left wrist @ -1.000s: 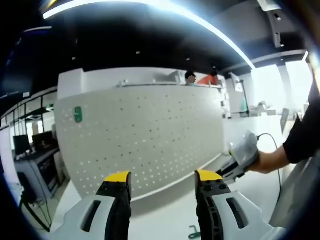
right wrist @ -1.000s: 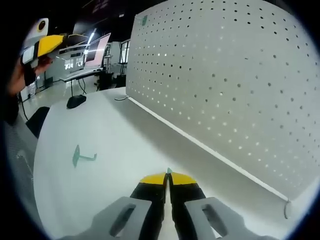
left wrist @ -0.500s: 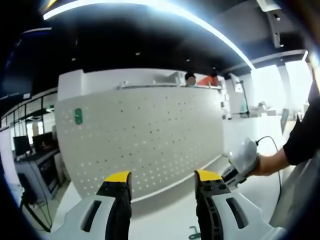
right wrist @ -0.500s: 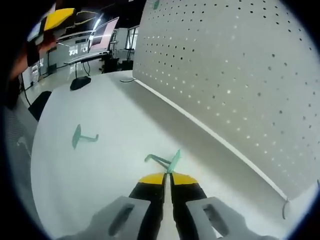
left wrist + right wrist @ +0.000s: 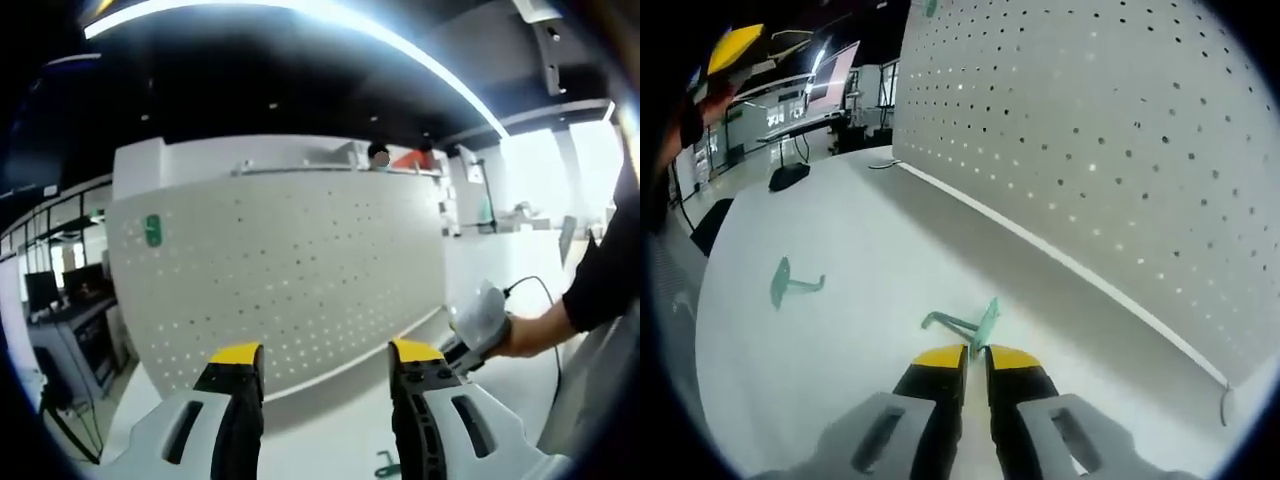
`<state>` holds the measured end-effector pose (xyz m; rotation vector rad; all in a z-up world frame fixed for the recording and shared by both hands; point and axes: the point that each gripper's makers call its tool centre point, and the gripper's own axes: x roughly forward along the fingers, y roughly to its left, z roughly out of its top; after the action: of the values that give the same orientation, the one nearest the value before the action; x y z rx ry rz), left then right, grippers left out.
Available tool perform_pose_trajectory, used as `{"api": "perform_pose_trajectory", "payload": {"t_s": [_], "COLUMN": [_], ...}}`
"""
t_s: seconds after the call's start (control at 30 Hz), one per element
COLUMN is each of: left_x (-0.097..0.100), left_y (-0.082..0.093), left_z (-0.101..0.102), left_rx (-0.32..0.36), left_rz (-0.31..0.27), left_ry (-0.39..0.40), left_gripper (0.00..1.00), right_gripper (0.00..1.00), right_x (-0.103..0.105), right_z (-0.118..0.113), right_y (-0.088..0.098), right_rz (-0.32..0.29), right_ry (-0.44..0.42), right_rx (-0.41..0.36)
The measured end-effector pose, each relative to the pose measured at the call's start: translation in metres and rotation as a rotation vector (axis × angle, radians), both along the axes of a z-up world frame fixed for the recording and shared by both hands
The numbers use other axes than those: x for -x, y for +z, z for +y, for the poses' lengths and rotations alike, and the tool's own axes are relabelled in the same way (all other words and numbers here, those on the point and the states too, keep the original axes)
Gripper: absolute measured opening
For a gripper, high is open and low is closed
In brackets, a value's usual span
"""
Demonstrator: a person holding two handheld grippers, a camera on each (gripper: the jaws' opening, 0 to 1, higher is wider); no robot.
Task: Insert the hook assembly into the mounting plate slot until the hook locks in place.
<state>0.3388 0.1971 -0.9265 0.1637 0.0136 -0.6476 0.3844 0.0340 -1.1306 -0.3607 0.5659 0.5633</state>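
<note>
The perforated panel (image 5: 1120,150) — the mounting plate — is standing upright along the far edge of the white worktop (image 5: 860,260), with rows of small holes running across its face. In the left gripper view the same perforated panel (image 5: 290,270) is spanning the middle of the picture, carrying a small green tag (image 5: 152,229) near its upper left corner.

The left claw (image 5: 325,352) is hanging released, its yellow-tipped jaws standing well apart and gripping nothing, raised above the worktop and facing the panel. The right claw (image 5: 965,352) is pointing down at the worktop with its jaws nearly together — a narrow gap is showing between the yellow tips. A teal hook assembly (image 5: 968,322) is lying on the worktop just beyond those tips; whether the jaws are pinching its edge cannot be told.

A second teal hook (image 5: 790,284) is lying on the worktop to the left, well apart from the first. A person's hand (image 5: 520,335) is showing at the right of the left gripper view, gripping the other tool's handle.
</note>
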Motion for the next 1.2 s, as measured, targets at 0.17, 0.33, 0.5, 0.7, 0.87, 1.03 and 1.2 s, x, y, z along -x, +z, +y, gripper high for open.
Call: {"api": "perform_pose_trajectory", "payload": {"t_s": [0.17,0.33,0.5,0.7,0.87,1.03,1.2], "left_x": [0.000,0.000,0.001,0.001,0.001,0.001,0.002], "left_y": [0.000,0.000,0.000,0.000,0.000,-0.001,-0.004], "left_z": [-0.002,-0.001,-0.001,-0.001,-0.002,-0.003,-0.005], "left_rx": [0.001,0.001,0.002,-0.001,-0.005,-0.010,-0.018], "left_rz": [0.001,0.001,0.000,0.000,0.001,0.002,0.006], "left_ry": [-0.008,-0.009,-0.008,-0.008,-0.008,-0.013,-0.018], "left_gripper": [0.51,0.51,0.51,0.51,0.51,0.50,0.50], "right_gripper": [0.01,0.01,0.01,0.01,0.01,0.01,0.00], "right_x": [0.000,0.000,-0.001,-0.002,-0.003,-0.003,0.000], "right_z": [-0.001,0.002,0.004,0.004,0.006,0.010,0.011], "right_y": [0.005,0.012,0.019,0.025,0.033,0.041,0.044], "right_rz": [-0.012,-0.031,-0.054,-0.065,-0.087,-0.097,-0.079], "right_ry": [0.008,0.034,0.046,0.046,0.052,0.062,0.066], "right_rx": [0.006,0.030,0.040,0.032,0.033,0.018,0.032]}}
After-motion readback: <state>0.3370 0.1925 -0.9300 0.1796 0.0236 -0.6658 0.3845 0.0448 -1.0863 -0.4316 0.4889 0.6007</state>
